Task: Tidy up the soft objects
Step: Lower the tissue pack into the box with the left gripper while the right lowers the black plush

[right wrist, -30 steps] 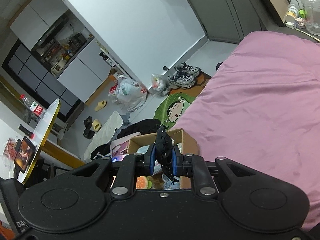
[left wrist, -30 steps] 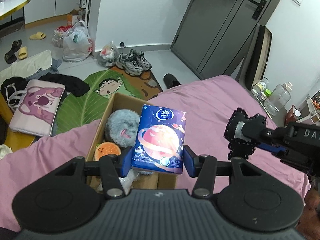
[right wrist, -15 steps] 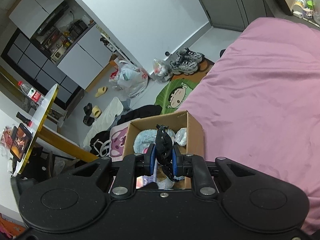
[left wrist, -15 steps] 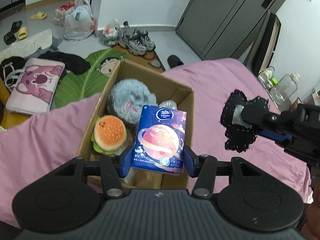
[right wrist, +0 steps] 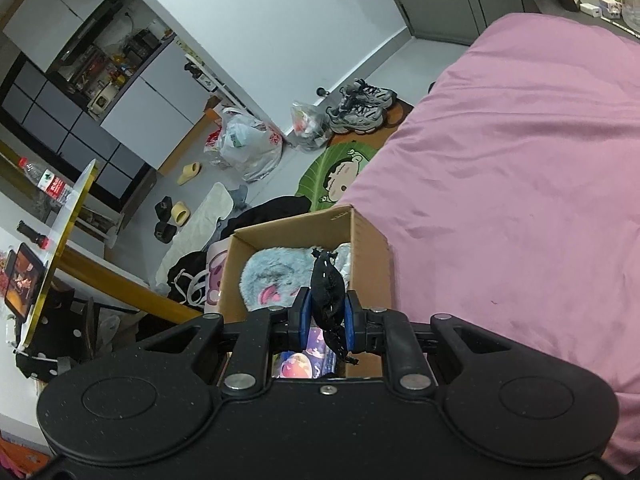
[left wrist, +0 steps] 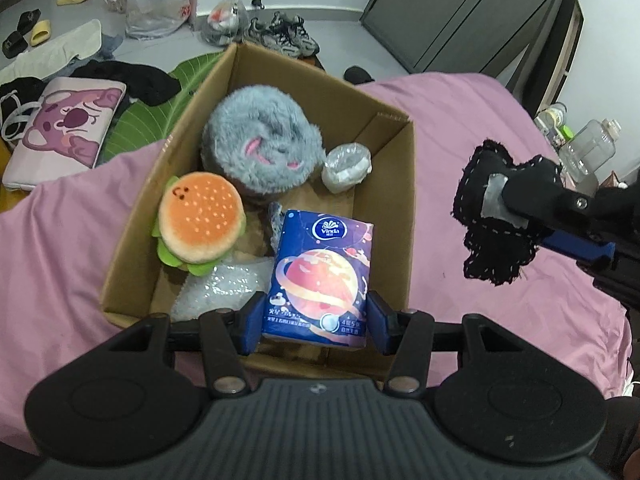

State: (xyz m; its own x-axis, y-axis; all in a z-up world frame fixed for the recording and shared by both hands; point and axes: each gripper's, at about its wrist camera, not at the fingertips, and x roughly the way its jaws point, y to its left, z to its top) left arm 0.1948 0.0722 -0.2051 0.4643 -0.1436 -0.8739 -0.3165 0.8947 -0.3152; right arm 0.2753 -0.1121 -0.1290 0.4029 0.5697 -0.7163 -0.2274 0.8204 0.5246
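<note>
Looking down from the left wrist camera, a cardboard box (left wrist: 404, 184) sits open on a bed with a pink sheet (left wrist: 72, 248), and it is already partly filled. Starting at the left of the box, a plush hamburger (left wrist: 198, 224) lies against the left wall, with crinkled clear plastic (left wrist: 224, 288) just in front of it. Behind it, toward the far end, rests a round grey fluffy toy (left wrist: 260, 148), and to its right a small wad in clear wrap (left wrist: 346, 166) sits in the far right corner.

Nearer the camera, the left gripper (left wrist: 316, 314) has its jaws clamped on the lower sides of a blue tissue pack (left wrist: 320, 276) printed with a planet. The pack is held upright over the near right part of the box, not yet let go.

Further right, outside the box and above the sheet, the right gripper (left wrist: 494, 204) has its jaws pressed together on a black fabric piece (left wrist: 486, 252) with pale stitching. From the right wrist camera, that fabric (right wrist: 328, 292) hangs edge-on between the blue pads, with the box beyond and below it.

Judging from this, several soft things are stowed; the tissue pack and the black fabric remain to be placed. No other loose soft items show on the sheet.
</note>
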